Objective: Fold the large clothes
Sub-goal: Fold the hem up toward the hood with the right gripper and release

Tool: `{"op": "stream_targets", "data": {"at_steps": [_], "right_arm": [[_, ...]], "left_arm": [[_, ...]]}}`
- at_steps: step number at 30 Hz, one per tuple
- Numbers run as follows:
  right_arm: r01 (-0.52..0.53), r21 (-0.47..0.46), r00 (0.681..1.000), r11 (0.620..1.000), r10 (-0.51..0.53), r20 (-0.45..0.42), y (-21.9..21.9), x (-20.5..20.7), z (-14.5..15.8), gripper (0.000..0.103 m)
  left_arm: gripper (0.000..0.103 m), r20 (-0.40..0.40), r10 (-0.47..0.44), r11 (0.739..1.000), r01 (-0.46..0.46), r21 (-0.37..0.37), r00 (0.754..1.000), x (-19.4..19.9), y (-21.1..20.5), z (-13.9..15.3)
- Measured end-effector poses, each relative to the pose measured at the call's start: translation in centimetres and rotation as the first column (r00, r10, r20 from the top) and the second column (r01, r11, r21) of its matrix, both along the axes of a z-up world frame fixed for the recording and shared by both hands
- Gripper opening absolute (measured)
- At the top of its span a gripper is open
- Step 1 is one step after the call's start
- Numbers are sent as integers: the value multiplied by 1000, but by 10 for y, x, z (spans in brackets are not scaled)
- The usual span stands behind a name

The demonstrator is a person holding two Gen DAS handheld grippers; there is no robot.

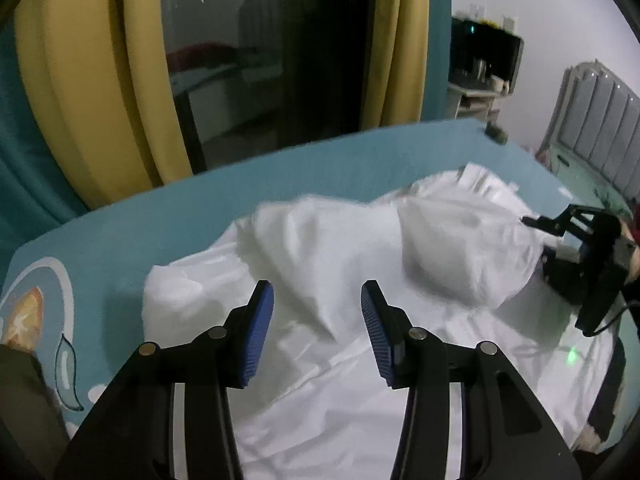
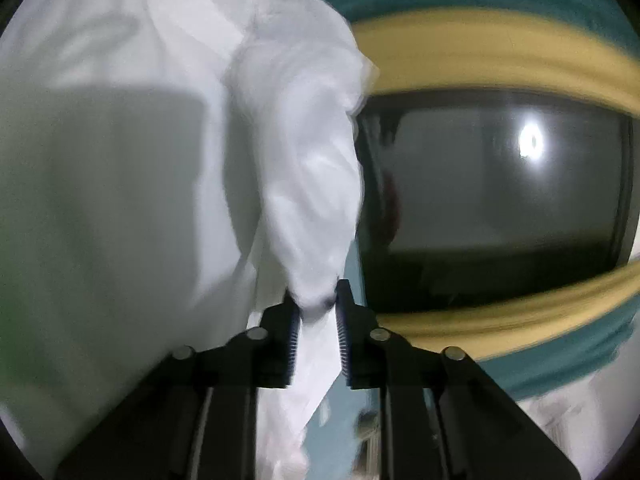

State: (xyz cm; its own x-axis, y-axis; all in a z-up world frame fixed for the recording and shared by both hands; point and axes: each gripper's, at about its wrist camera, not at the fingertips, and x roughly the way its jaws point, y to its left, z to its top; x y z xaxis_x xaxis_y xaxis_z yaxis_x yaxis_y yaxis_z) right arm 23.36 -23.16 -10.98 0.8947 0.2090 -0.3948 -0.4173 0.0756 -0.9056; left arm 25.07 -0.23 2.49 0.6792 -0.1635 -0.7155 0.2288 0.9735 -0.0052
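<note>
The white garment [image 1: 360, 280] lies rumpled across the teal bed [image 1: 160, 216], not yet neatly folded. The left gripper [image 1: 318, 308] hovers wide and empty above it. At three o'clock, the right gripper [image 2: 318, 308], narrow, has a fold between its pads.

Bed [image 1: 168, 208], teal cartoon-print sheet; crumpled white garment [image 1: 340, 264] spread across it.

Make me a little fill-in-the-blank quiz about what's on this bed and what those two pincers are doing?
The crumpled garment on the bed is ___.
The bedsheet beneath it is ___.
The left gripper has ___ between its pads.
The curtain beside the dark window is ___.

Missing words: white; teal; nothing; yellow
</note>
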Motion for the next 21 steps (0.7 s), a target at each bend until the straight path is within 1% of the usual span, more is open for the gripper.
{"op": "stream_targets", "data": {"at_steps": [1, 2, 3, 4, 5, 6, 7, 9, 10, 12, 13, 14, 15, 17, 18, 19, 20, 21], "right_arm": [[27, 25, 999, 999, -27, -32, -4, 2, 6, 35], [62, 60, 996, 996, -58, -66, -10, 5, 14, 40], [89, 96, 992, 991, -79, -100, -14, 6, 22, 49], [125, 148, 983, 981, -102, -154, -19, 9, 32, 58], [169, 219, 966, 961, -117, -229, -26, 12, 46, 60], [204, 284, 949, 937, -118, -291, -30, 11, 60, 62], [242, 364, 929, 900, -107, -354, -35, 12, 72, 62], [297, 495, 887, 817, -44, -460, -40, 14, 93, 62], [316, 549, 867, 773, -1, -498, -39, 13, 102, 62], [331, 601, 846, 728, 52, -530, -22, 15, 113, 62], [335, 614, 836, 715, 75, -544, -14, 10, 114, 62], [339, 631, 811, 698, 123, -572, 1, 12, 117, 62], [342, 640, 787, 688, 161, -595, 12, 8, 113, 62], [355, 635, 753, 686, 193, -629, 43, 14, 106, 62], [362, 634, 749, 684, 192, -635, 55, 16, 97, 62], [374, 630, 737, 681, 194, -647, 70, 34, 94, 62], [392, 621, 718, 679, 196, -667, 83, 43, 91, 62], [400, 610, 711, 684, 189, -677, 91, 52, 87, 62]], "left_arm": [[49, 10, 1, 1000, -1, 1, 1000, -2, -2, 3], [49, 15, 0, 1000, 0, 3, 1000, -2, -5, 4], [49, 13, -3, 1000, 3, 9, 1000, -1, -9, 4], [49, 5, -1, 1000, 1, 21, 1000, 2, -13, 0], [49, -2, 6, 1000, -6, 30, 1000, 3, -15, -3], [49, -15, 14, 999, -13, 40, 1000, 6, -19, -9], [49, -27, 14, 999, -13, 48, 1000, 8, -22, -13], [49, -52, 16, 997, -12, 77, 999, 13, -26, -27], [49, -70, 15, 996, -9, 91, 997, 15, -29, -34], [49, -97, 10, 996, -1, 89, 995, 15, -31, -42], [49, -105, 4, 997, 5, 83, 994, 15, -32, -45], [49, -106, 2, 997, 7, 82, 994, 13, -34, -46], [49, -107, -1, 997, 10, 81, 994, 11, -34, -47], [49, -111, -8, 998, 16, 66, 994, 5, -31, -47], [49, -114, -10, 998, 17, 61, 993, 3, -30, -47], [49, -117, -11, 998, 18, 58, 993, 0, -28, -48], [49, -117, -10, 998, 16, 57, 993, -5, -26, -47], [49, -118, -10, 998, 17, 55, 993, -8, -23, -48]]}}
